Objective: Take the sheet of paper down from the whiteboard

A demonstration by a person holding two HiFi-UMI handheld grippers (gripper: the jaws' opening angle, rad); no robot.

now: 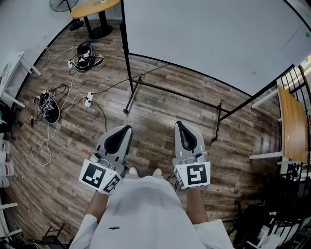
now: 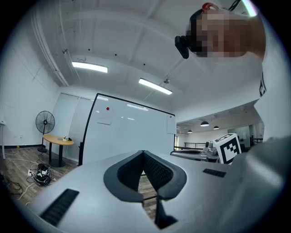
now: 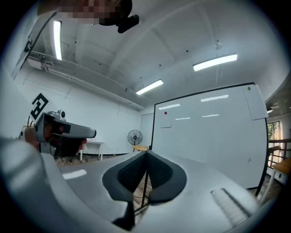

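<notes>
A big whiteboard [image 1: 204, 34] on a black wheeled stand stands ahead of me. In the left gripper view a paper sheet [image 2: 104, 118] hangs at its upper left under a red magnet [image 2: 107, 108], and a second sheet [image 2: 171, 124] hangs at its upper right. The right gripper view shows the same sheets, one upper left [image 3: 165, 120] and one upper right [image 3: 256, 103]. My left gripper [image 1: 124, 130] and right gripper [image 1: 180, 124] are held level and side by side, well short of the board. Both are shut with nothing between the jaws.
The stand's black legs and crossbar [image 1: 170, 92] run across the wood floor in front of me. Cables and a power strip [image 1: 87, 99] lie at the left. A round wooden table [image 1: 95, 7] and a fan [image 1: 60, 5] stand at the back left, and a wooden tabletop [image 1: 294, 124] at the right.
</notes>
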